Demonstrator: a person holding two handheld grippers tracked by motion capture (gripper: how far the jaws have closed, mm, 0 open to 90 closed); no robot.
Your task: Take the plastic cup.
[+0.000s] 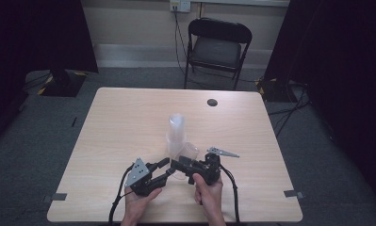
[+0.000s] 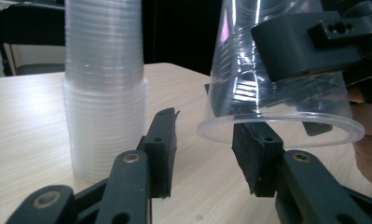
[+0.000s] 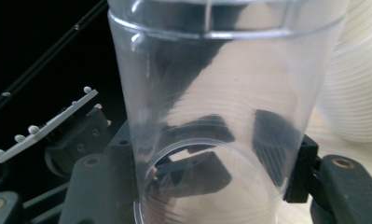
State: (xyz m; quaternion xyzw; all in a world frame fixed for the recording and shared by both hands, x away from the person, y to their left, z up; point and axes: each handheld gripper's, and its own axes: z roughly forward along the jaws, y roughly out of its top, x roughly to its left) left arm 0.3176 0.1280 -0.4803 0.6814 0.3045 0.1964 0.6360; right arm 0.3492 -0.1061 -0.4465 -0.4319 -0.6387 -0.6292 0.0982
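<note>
Closest to us in the high view, our two hands come in at the bottom centre of the frame, each wrapped around a gripper handle, wrists angled inward so the tools meet nose to nose. Our left gripper sits at lower centre-left with its jaws spread and nothing between them; in the left gripper view the two black pads stand apart just under the rim of the single clear cup, poised on either side of its lip. We judge that it waits there to take or steady the cup.

Our right gripper pinches that clear plastic cup, one jaw on each side of the wall, as the right gripper view shows through the transparent plastic. The cup is held tilted, mouth toward the left tool, lifted clear of the wooden table.

Just beyond, at the frame's centre, stands the stack of nested clear cups, upright on the table; it is probably where the single cup belongs or came from.

Farther off, a small dark disc lies near the table's far edge, and a black folding chair stands at upper centre.
</note>
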